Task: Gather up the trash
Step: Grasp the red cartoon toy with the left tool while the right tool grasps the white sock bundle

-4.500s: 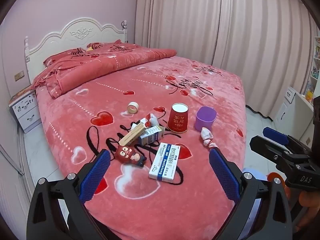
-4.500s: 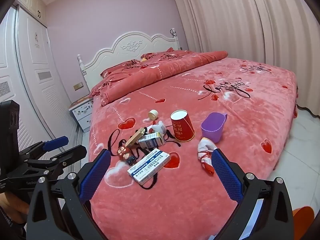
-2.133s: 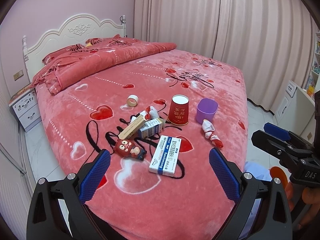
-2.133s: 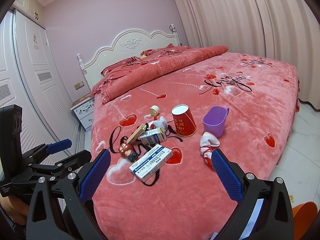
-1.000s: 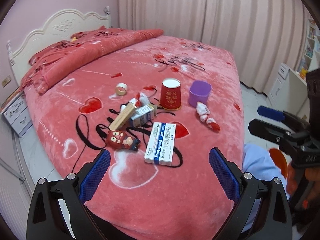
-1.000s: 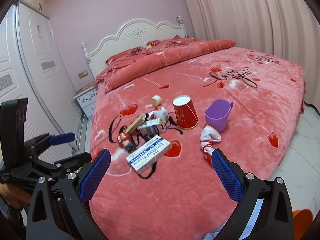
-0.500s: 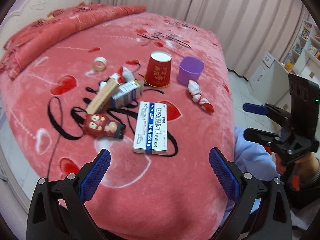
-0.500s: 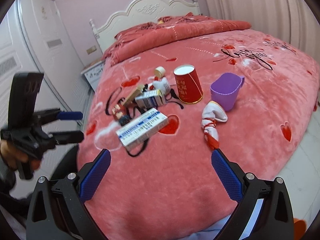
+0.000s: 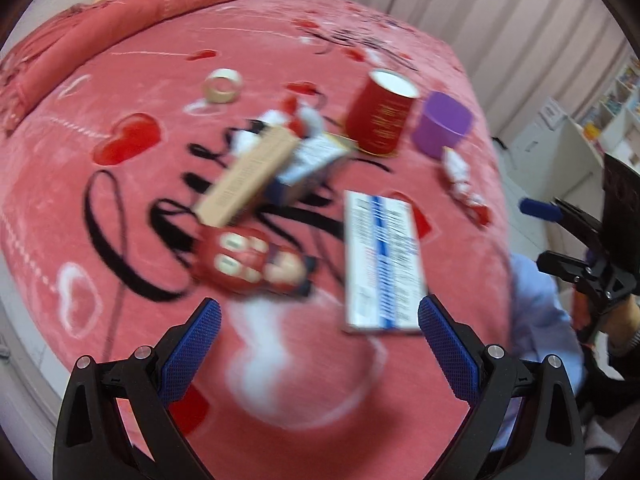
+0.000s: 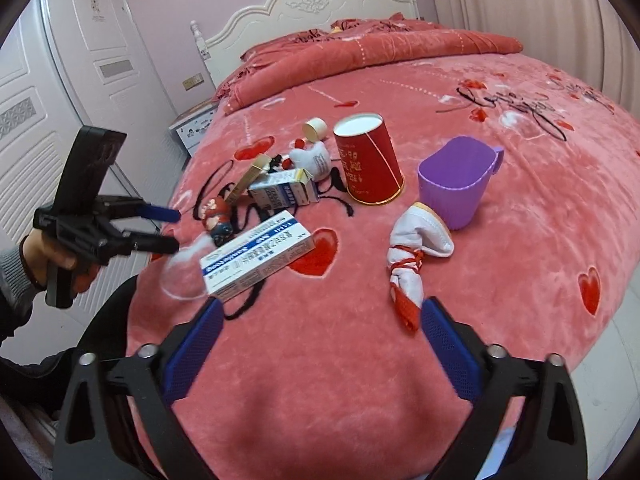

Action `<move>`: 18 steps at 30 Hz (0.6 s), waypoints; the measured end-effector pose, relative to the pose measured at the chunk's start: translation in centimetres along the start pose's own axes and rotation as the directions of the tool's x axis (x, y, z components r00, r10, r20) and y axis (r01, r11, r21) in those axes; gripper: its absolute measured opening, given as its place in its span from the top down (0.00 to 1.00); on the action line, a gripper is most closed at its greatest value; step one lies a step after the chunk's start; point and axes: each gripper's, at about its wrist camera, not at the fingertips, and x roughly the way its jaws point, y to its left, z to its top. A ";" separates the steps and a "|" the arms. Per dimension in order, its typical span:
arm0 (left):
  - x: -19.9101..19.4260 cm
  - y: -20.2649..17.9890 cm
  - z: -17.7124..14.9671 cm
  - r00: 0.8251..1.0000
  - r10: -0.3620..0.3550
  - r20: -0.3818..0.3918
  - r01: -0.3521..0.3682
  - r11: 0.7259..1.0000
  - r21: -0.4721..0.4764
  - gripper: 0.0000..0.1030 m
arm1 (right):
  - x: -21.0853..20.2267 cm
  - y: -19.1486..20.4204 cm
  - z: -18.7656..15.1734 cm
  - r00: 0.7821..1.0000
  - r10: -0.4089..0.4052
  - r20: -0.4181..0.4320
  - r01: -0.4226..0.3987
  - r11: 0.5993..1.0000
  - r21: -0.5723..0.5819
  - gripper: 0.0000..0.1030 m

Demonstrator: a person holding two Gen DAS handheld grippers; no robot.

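Litter lies on the pink bed: a white-and-blue medicine box (image 9: 380, 256) (image 10: 258, 256), a small carton (image 9: 312, 164) (image 10: 284, 192), a tan box (image 9: 248, 176), a red toy figure (image 9: 248, 260) (image 10: 216, 212), a tape roll (image 9: 222, 86) (image 10: 316, 128), an upturned red paper cup (image 9: 382, 114) (image 10: 368, 160), a purple cup (image 9: 442, 124) (image 10: 460, 180) and a knotted white-red sock (image 9: 464, 184) (image 10: 412, 256). My left gripper (image 9: 319, 312) (image 10: 172, 230) hangs open above the toy and the medicine box. My right gripper (image 10: 322, 312) (image 9: 536, 232) hovers over the bed's near edge between box and sock; its jaws are closing with nothing between them.
A folded quilt (image 10: 360, 56) and white headboard (image 10: 312, 4) lie at the bed's far end. A nightstand (image 10: 192, 126) and wardrobe doors (image 10: 80, 80) stand left of the bed, curtains (image 9: 500, 12) behind it, and a white desk (image 9: 560, 152) to the right.
Both grippers have sunk toward the bed and tilted downward, so the litter looms larger. The left wrist view is now motion-blurred. The right jaws stand slightly narrower.
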 end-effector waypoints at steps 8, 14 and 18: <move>2.3 2.2 1.6 0.999 0.017 -0.045 -0.018 1.000 -0.014 0.05 | 2.0 -0.7 0.9 1.000 0.007 -0.025 -0.006 1.000 0.006 0.14; 3.9 3.4 2.4 0.998 -0.016 -0.056 0.008 0.990 -0.141 0.05 | 2.5 -1.5 1.4 1.000 0.008 -0.018 -0.007 0.999 0.032 0.14; 5.6 4.1 2.7 0.995 0.017 -0.096 -0.033 0.986 -0.163 0.05 | 2.8 -1.8 1.4 1.000 0.010 -0.023 -0.009 0.999 0.040 0.14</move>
